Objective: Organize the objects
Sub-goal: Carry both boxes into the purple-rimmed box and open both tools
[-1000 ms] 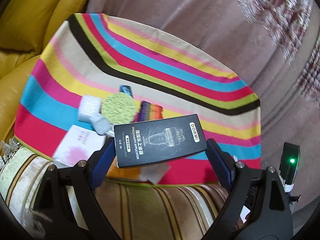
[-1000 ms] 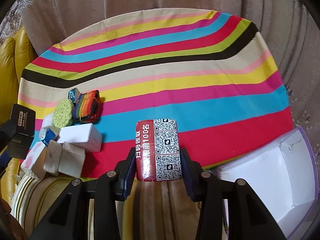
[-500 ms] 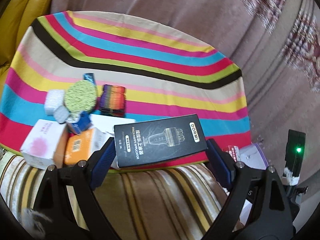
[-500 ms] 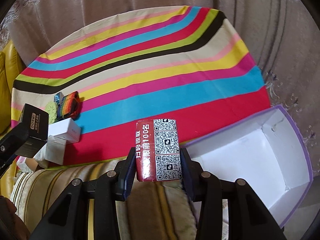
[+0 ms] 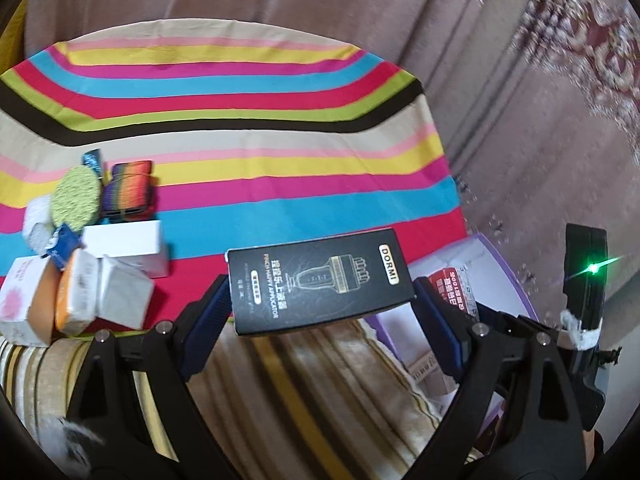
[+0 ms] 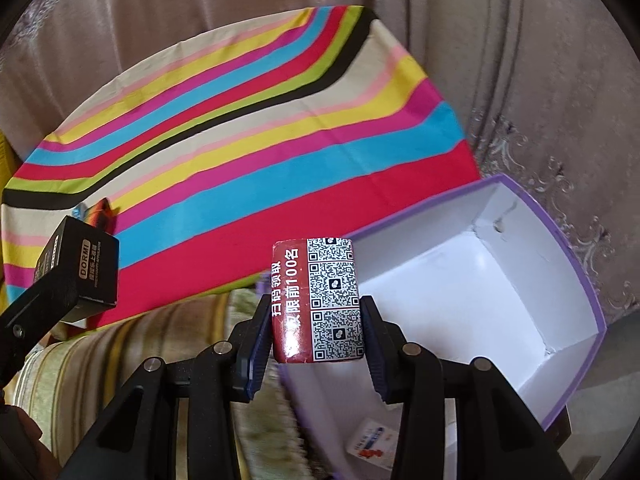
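Observation:
My left gripper (image 5: 322, 300) is shut on a black DORMI box (image 5: 320, 280) and holds it in the air over the near edge of the striped cloth (image 5: 260, 92). The black box also shows at the left of the right wrist view (image 6: 82, 268). My right gripper (image 6: 316, 320) is shut on a red box with QR codes (image 6: 318, 300) and holds it over the near left corner of an open white box with purple walls (image 6: 460, 292). The red box (image 5: 454, 292) and the purple box (image 5: 504, 276) show at the right of the left wrist view.
A pile of small boxes (image 5: 80, 280), a green sponge (image 5: 76, 200) and a rainbow striped pouch (image 5: 130, 190) lie at the cloth's left. A small carton (image 6: 372, 444) lies in the purple box's near corner. A striped cushion (image 5: 300, 392) lies below the grippers. Curtains hang behind.
Both grippers have swung to the right with their boxes. The purple box has come under the right gripper and the pile of objects has slid to the left.

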`<control>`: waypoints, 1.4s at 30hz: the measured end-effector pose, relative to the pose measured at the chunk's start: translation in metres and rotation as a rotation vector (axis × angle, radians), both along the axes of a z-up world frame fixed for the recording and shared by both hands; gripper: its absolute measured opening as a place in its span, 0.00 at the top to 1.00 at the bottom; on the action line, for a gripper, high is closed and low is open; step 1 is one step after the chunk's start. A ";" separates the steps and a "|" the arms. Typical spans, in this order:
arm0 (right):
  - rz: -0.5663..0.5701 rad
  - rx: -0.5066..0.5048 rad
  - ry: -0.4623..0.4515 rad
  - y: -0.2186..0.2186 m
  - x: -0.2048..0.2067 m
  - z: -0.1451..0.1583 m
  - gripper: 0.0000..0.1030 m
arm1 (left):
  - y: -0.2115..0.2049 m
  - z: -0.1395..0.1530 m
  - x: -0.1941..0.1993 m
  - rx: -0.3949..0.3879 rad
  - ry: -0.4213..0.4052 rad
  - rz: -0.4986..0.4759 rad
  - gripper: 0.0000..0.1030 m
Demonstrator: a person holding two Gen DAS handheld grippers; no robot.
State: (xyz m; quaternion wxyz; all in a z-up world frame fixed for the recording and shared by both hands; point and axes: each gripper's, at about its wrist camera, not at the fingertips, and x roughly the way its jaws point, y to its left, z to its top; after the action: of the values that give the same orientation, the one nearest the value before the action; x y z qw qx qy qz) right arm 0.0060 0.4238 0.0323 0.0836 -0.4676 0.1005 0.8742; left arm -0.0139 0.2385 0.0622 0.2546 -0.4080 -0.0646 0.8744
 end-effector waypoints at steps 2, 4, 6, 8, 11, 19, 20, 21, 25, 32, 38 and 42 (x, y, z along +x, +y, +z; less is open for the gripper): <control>-0.023 0.013 -0.005 0.009 0.003 -0.001 0.58 | 0.009 0.000 0.002 -0.004 0.003 -0.027 0.12; -0.047 0.029 -0.009 0.017 0.006 -0.002 0.58 | 0.019 0.001 0.005 -0.011 0.008 -0.056 0.12; -0.072 0.053 -0.010 0.026 0.010 -0.002 0.58 | 0.029 0.002 0.007 -0.017 0.012 -0.084 0.12; -0.097 0.067 -0.013 0.036 0.014 -0.003 0.58 | 0.037 0.002 0.007 -0.023 0.013 -0.106 0.12; -0.131 0.073 -0.016 0.048 0.019 -0.004 0.58 | 0.048 0.002 0.008 -0.026 0.012 -0.137 0.12; -0.204 0.097 -0.015 0.073 0.027 -0.003 0.58 | 0.076 0.003 0.016 -0.025 0.020 -0.233 0.12; -0.213 0.101 -0.015 0.075 0.027 -0.003 0.58 | 0.079 0.003 0.016 -0.023 0.018 -0.245 0.12; -0.223 0.106 -0.014 0.078 0.029 -0.002 0.58 | 0.082 0.003 0.017 -0.018 0.014 -0.260 0.12; -0.253 0.113 -0.015 0.085 0.033 -0.001 0.57 | 0.090 0.004 0.021 0.013 0.004 -0.315 0.08; -0.263 0.080 -0.012 0.089 0.037 -0.001 0.50 | 0.086 0.006 0.020 0.004 -0.002 -0.284 0.07; -0.228 0.055 -0.005 0.078 0.036 0.000 0.43 | 0.069 0.004 0.015 -0.064 -0.005 -0.197 0.07; -0.190 0.045 -0.009 0.066 0.032 0.000 0.42 | 0.055 -0.001 0.009 -0.143 -0.022 -0.119 0.07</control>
State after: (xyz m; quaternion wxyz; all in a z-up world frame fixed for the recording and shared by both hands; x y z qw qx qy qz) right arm 0.0381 0.4899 0.0323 0.1772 -0.4580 0.1243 0.8622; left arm -0.0051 0.2933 0.0608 0.2755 -0.4379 0.0192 0.8555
